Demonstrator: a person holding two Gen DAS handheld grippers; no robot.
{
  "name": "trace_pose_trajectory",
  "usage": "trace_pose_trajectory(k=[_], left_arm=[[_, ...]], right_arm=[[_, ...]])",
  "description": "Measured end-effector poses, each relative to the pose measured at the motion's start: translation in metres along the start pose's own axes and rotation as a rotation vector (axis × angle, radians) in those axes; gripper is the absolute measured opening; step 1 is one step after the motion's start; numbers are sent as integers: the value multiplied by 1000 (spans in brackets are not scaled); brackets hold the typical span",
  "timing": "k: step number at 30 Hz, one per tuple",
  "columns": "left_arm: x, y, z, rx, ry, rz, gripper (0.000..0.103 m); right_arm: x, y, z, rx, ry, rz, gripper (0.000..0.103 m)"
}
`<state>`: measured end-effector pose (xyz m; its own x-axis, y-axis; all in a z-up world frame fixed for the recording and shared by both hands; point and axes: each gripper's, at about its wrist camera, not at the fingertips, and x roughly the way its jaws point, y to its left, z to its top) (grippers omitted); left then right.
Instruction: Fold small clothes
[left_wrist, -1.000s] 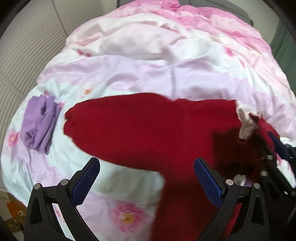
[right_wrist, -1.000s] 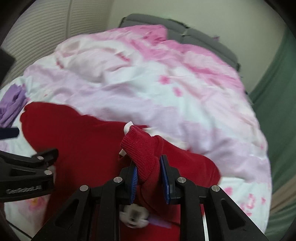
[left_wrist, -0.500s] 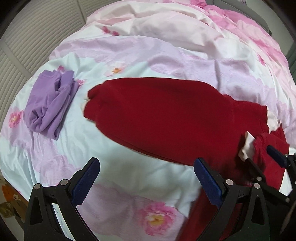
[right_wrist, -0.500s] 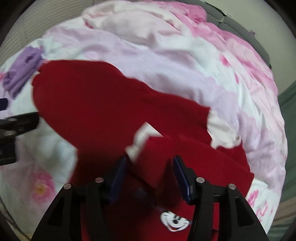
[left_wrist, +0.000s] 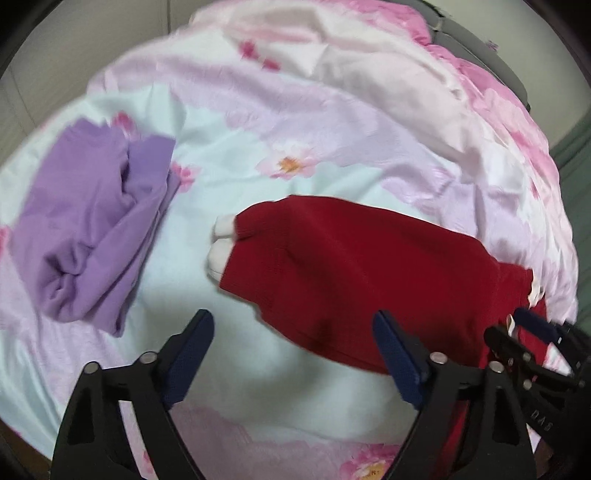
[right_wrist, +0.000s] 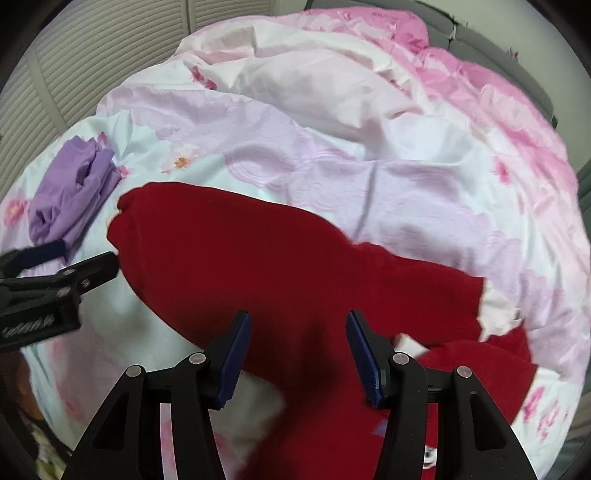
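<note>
On the floral duvet (right_wrist: 388, 173), red garment (right_wrist: 258, 266) lies spread

No lettering reads clearly; the marks on each claw's black frame are too blurred.

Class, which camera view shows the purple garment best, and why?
The left wrist view: the purple garment lies large and close, its folds and edges plain. In the right wrist view it sits small near the left edge, its near end behind the left gripper.
</note>
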<state>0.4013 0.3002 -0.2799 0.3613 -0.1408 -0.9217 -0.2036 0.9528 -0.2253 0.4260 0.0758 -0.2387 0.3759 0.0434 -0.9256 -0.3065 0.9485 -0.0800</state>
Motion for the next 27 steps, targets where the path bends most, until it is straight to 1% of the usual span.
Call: trace_pose_trajectory(k=[4, 8, 9, 11, 13, 14, 15, 17, 18, 21, 23, 25, 27], left_arm=[[24, 19, 11, -56, 47, -59, 78], [49, 35, 15, -135, 104, -135, 63], [57, 40, 16, -171, 118, -169, 61], [68, 47, 16, -234, 136, -209, 60], [73, 53, 16, -291, 129, -234, 59], [74, 56, 17, -318, 123, -240, 53], [75, 58, 17, -345, 116, -248, 42], [73, 56, 18, -372, 112, -259, 32], [71, 53, 19, -364, 107, -252, 31], [53, 40, 21, -300, 66, -195, 27], [31, 30, 22, -260, 19, -173, 27], [1, 15, 21, -214, -41, -146, 27], [-29, -3, 18, -172, -101, -148, 27]], right_arm=[[19, 12, 9, 25, 57, 14, 54], [31, 19, 16, 42, 94, 28, 54], [33, 21, 17, 45, 99, 32, 54], [33, 23, 19, 45, 102, 33, 54], [32, 24, 20, 37, 97, 27, 54], [31, 24, 20, 33, 95, 24, 54], [30, 24, 19, 30, 94, 22, 54], [28, 23, 18, 27, 93, 20, 54], [26, 21, 17, 24, 91, 16, 54], [21, 16, 13, 26, 85, 2, 54], [16, 10, 9, 39, 84, -2, 54], [10, 3, 5, 49, 78, -3, 54], [0, -7, -1, 58, 62, -8, 54]])
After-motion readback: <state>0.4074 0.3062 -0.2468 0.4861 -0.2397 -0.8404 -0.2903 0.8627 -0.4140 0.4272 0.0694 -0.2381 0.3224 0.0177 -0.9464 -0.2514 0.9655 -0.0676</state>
